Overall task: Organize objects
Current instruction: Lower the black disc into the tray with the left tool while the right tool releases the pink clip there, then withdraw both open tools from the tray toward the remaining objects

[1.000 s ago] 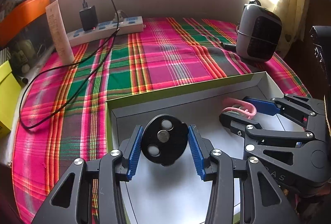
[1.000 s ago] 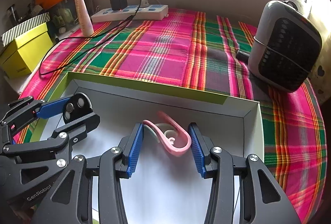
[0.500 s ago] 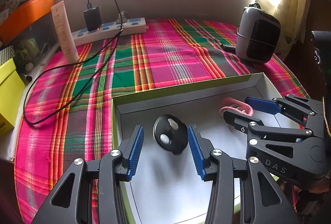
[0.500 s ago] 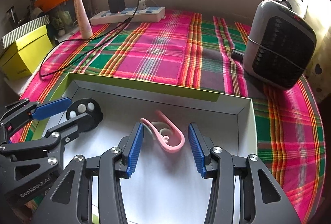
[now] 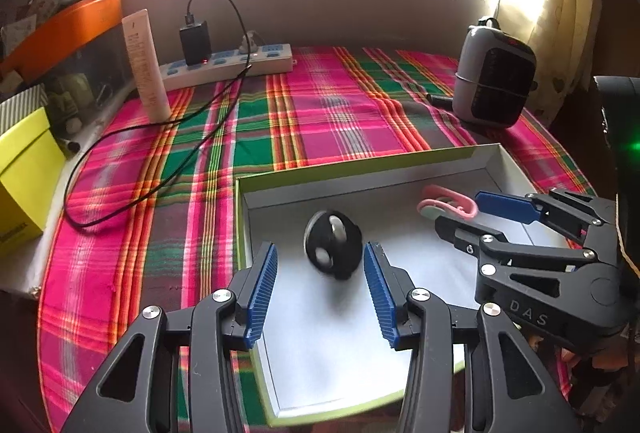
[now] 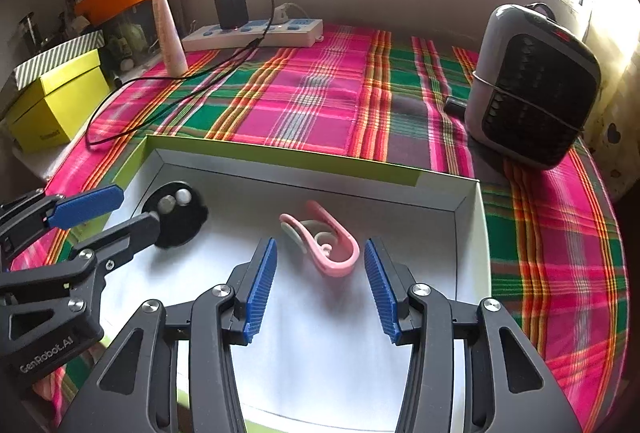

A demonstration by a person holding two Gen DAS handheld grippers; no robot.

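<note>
We see our left hand-held gripper (image 5: 318,287) spread wide over the box (image 5: 360,169), its blue pads (image 5: 262,293) clear of the black disc (image 5: 334,245), which sits on the white floor of the box between and just past them; the disc is blurred, so we cannot tell whether it lies flat or tilts. Our right hand-held gripper (image 6: 320,287) is equally wide open and holds nothing. The pink clip (image 6: 324,243) lies on the box floor just ahead of its pads, touching neither. In the right view the disc (image 6: 176,213) sits near the box's left wall. The box rests on a plaid cloth (image 6: 320,105) covering the bench, with a heater (image 6: 532,85) at the right, a power strip (image 6: 256,33) at the back and a tube (image 6: 170,33) standing beside it.
</note>
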